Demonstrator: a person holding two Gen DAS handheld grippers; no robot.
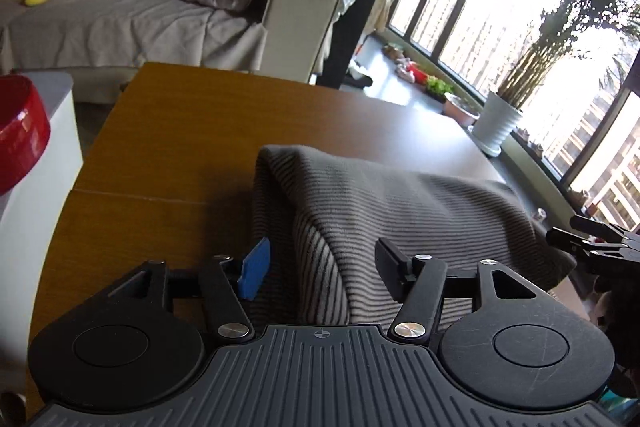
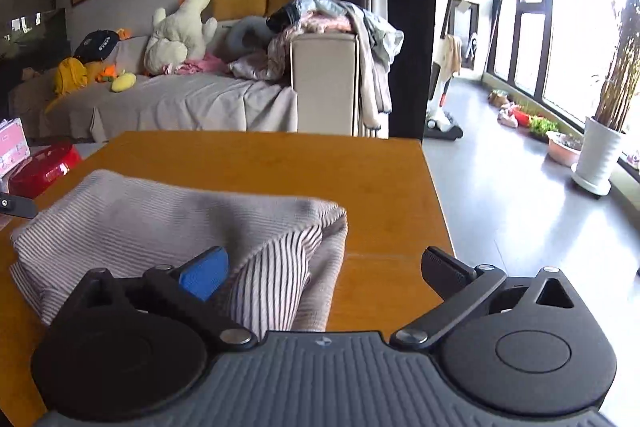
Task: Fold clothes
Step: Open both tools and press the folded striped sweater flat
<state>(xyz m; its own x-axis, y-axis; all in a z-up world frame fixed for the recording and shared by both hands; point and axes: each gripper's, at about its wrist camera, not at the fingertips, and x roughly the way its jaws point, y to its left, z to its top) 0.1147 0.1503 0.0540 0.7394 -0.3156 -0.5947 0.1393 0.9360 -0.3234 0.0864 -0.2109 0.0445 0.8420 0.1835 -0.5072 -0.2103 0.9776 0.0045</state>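
A grey striped garment [image 1: 384,211] lies folded in a thick bundle on the wooden table [image 1: 168,147]. My left gripper [image 1: 320,269] is open, its fingers on either side of the bundle's near left corner. In the right wrist view the same garment [image 2: 160,223] lies left of centre on the table [image 2: 304,171]. My right gripper [image 2: 324,271] is open wide over the bundle's near right corner, blue pad above the cloth, black finger [image 2: 444,267] over bare wood. The right gripper also shows at the left wrist view's right edge [image 1: 596,243].
A red bowl [image 1: 20,131] sits on a white stand left of the table. A sofa [image 2: 180,99] with plush toys and piled clothes stands behind. A white planter [image 2: 600,151] and small pots line the window at right. The table's right edge [image 2: 436,203] drops to the floor.
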